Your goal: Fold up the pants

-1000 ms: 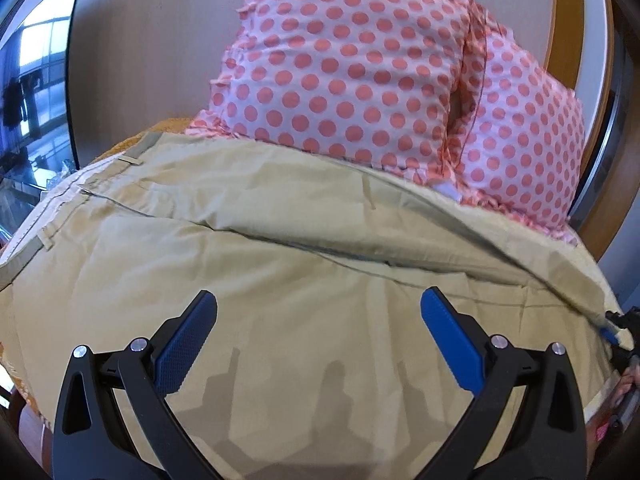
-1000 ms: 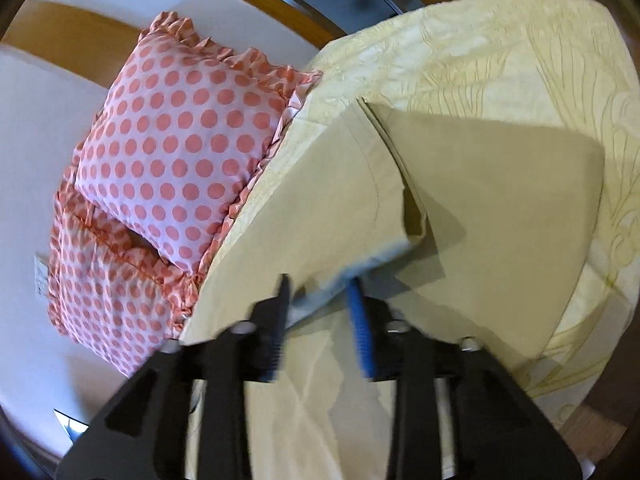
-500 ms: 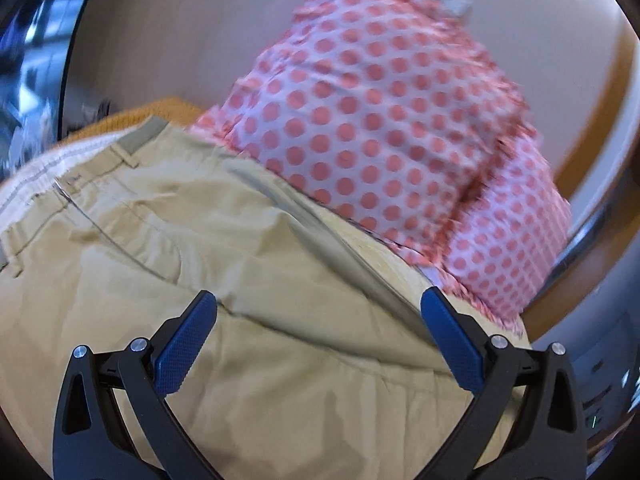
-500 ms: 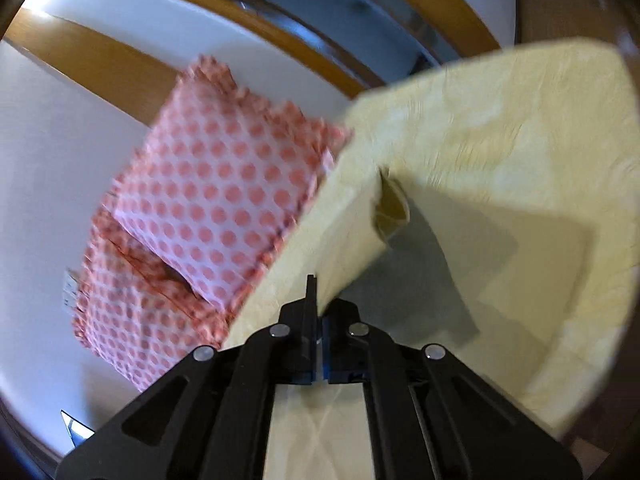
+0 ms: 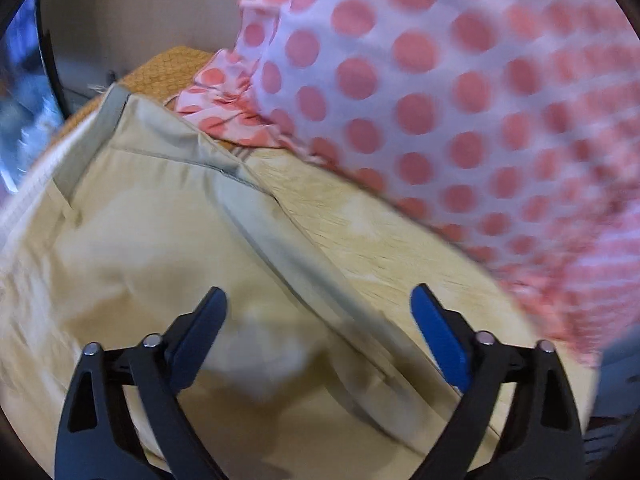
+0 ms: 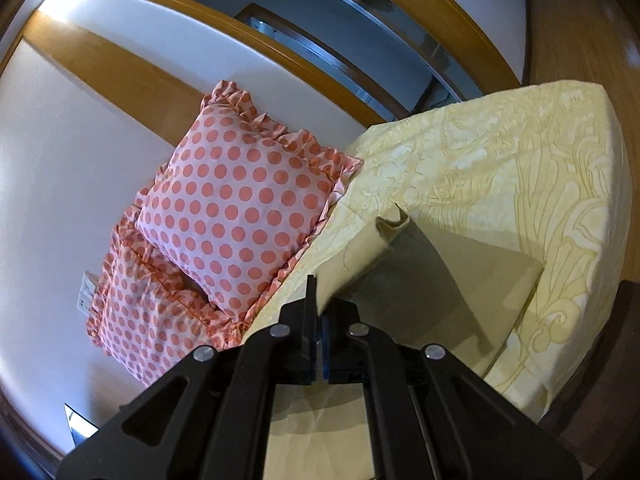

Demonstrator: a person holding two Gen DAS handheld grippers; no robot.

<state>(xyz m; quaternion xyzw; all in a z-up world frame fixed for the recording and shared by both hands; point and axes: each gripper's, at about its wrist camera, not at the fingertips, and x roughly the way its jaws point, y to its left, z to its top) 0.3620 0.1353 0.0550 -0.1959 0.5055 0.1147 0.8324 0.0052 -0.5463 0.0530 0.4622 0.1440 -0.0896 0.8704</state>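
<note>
The tan pants [image 5: 168,236] lie spread on the bed, with the waistband at the upper left of the left wrist view. My left gripper [image 5: 318,320] is open and hovers low over the pants' far edge seam. My right gripper [image 6: 320,312] is shut on the hem end of a pant leg [image 6: 368,252] and holds it lifted above the bed. The rest of that leg [image 6: 472,280] lies flat below it in shadow.
Two pink pillows with coral dots [image 6: 236,216] [image 5: 460,100] lean on the white wall at the head of the bed. A pale yellow patterned bedspread [image 6: 520,168] covers the mattress, whose edge drops off at the right. A wooden floor [image 6: 576,40] lies beyond.
My right gripper closed on the pant leg end and lifted it off the bed. My left gripper stayed open and moved toward the pillows and the waistband side.
</note>
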